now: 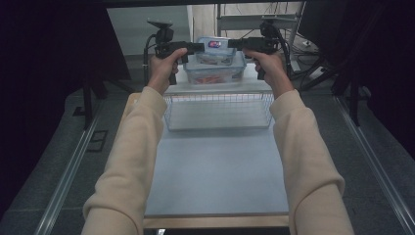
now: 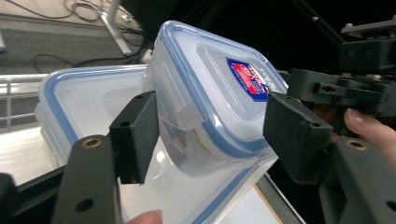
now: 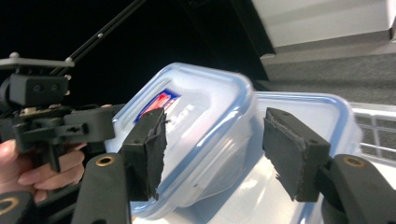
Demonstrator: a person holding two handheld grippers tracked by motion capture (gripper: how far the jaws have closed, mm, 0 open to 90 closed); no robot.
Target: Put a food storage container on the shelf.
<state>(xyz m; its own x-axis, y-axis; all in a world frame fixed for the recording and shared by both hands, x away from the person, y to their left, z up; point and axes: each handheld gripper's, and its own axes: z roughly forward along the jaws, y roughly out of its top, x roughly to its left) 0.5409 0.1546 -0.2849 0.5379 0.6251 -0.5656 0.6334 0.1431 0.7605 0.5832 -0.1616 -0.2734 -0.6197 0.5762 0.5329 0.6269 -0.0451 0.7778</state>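
Observation:
A small clear container (image 1: pixel 215 49) with a blue-rimmed lid and a red-and-blue label rests on the lid of a larger clear container (image 1: pixel 215 73) at the table's far end. My left gripper (image 1: pixel 198 47) reaches in from the left and my right gripper (image 1: pixel 232 44) from the right, both level with the small container. In the left gripper view the small container (image 2: pixel 219 79) lies between the jaws of the left gripper (image 2: pixel 215 135), which stand wide. In the right gripper view the right gripper (image 3: pixel 217 154) straddles the small container (image 3: pixel 201 116), with a gap at the right-hand pad (image 3: pixel 292 156).
A wire basket (image 1: pixel 218 110) stands just in front of the containers. The pale table top (image 1: pixel 215 176) stretches toward the person. Dark curtains flank both sides, and cables and a metal stand (image 1: pixel 254 22) lie behind the table.

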